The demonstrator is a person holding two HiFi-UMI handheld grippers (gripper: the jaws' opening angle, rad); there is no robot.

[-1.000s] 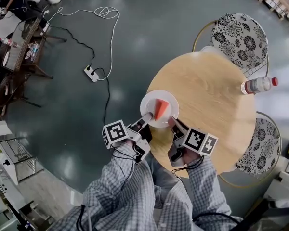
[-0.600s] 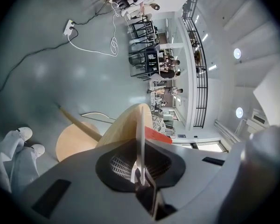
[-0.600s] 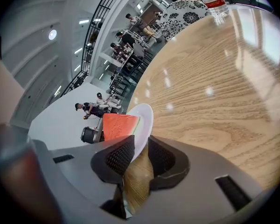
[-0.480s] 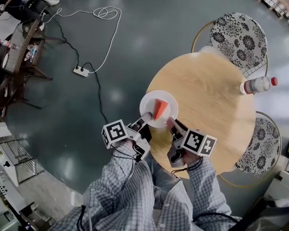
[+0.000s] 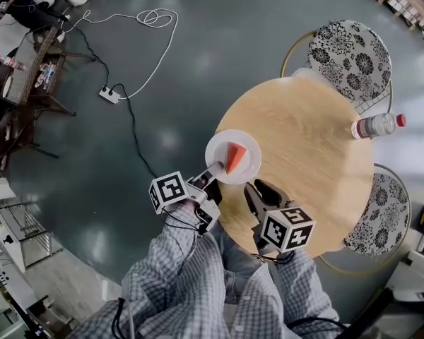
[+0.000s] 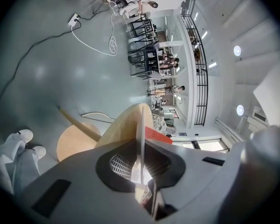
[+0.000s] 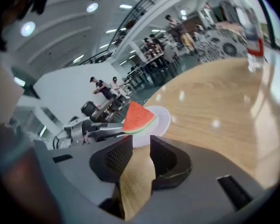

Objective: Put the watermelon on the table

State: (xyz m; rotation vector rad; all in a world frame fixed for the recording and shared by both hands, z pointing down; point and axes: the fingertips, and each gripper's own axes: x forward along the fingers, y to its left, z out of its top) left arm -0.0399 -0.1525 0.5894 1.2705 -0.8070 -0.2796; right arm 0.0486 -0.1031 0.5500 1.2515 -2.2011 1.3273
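My right hand-held gripper [image 5: 260,191] has pulled back from the plate [image 5: 215,149], jaws apart and empty, while my left hand-held gripper [image 5: 213,172] pinches the plate's rim, with the watermelon [image 5: 234,157] on it at the table [image 5: 311,168] edge, so seemingly only letting go remains.

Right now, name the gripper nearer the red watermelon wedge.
Left. The left gripper grips the white round plate beside the watermelon wedge; the right gripper sits off the plate.

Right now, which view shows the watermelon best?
The right gripper view: the watermelon, on the plate, shows red flesh and green rind. The head view shows it small, from above. The left gripper view shows only a red sliver beside the plate's edge.
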